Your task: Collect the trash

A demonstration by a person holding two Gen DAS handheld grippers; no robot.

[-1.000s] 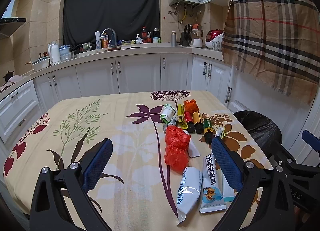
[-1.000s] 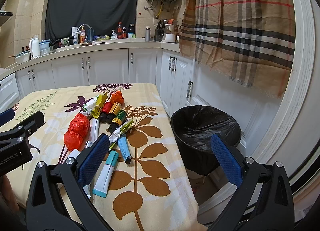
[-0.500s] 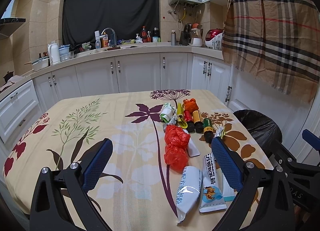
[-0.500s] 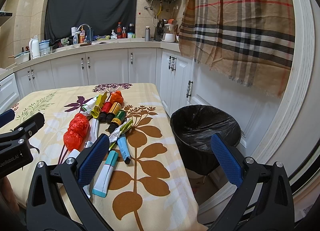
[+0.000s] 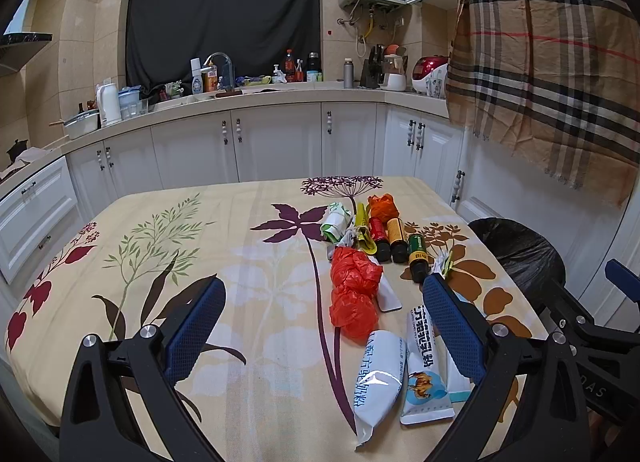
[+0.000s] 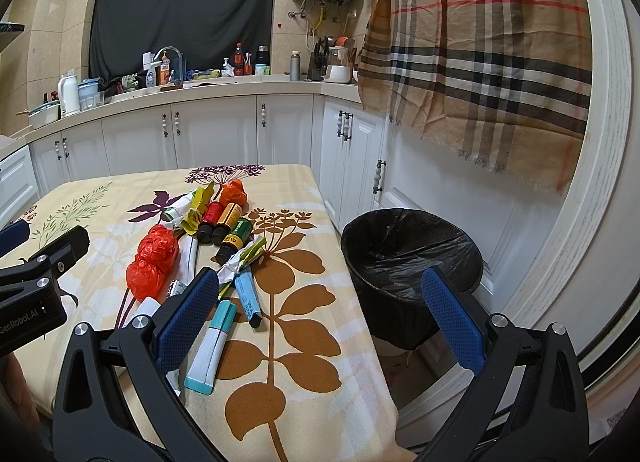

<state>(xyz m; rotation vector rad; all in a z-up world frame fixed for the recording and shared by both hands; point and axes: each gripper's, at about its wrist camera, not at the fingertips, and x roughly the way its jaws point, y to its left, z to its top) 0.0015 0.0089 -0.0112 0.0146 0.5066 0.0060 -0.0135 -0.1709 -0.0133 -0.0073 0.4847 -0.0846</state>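
Trash lies in a row on the flowered tablecloth (image 5: pixel 168 262): a red plastic bag (image 5: pixel 354 292) (image 6: pixel 154 260), an orange bag (image 5: pixel 382 204), small bottles (image 5: pixel 416 252) (image 6: pixel 234 232), white pouches (image 5: pixel 378 372) and a teal-and-white tube (image 6: pixel 212 346). Right of the table stands a bin lined with a black bag (image 6: pixel 412 262) (image 5: pixel 520 252). My left gripper (image 5: pixel 324 330) hovers open over the table's near edge, with nothing between its fingers. Open and holding nothing as well, my right gripper (image 6: pixel 320 322) hangs over the table's right corner, between the trash and the bin.
White cabinets and a cluttered counter (image 5: pixel 256 92) with a sink run behind the table. A plaid cloth (image 6: pixel 480 42) hangs at the right above the bin. The left half of the tablecloth bears only its print.
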